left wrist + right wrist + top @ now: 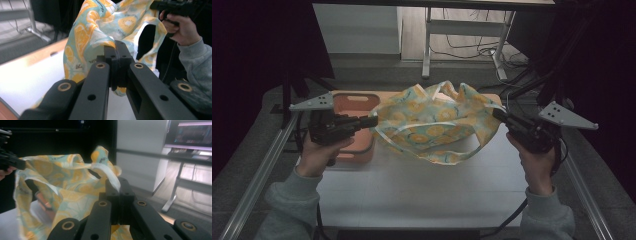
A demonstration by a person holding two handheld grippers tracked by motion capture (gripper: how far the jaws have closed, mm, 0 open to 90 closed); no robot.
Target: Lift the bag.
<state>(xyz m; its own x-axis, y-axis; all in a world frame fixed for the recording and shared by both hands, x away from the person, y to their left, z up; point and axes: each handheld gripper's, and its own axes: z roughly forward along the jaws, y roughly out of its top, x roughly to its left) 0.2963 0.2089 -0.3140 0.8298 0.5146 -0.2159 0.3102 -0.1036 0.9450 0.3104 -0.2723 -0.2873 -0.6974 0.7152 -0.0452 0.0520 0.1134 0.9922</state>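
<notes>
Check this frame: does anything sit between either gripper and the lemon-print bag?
Nothing visible does. The left gripper and right gripper are each shut directly on the lemon-print bag, holding it stretched above the table. The orange bin sits behind its left edge.

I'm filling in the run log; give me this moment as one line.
left gripper: shut on fabric bag | right gripper: shut on fabric bag | bag: held up, spread between both | orange bin: behind, on table
</notes>
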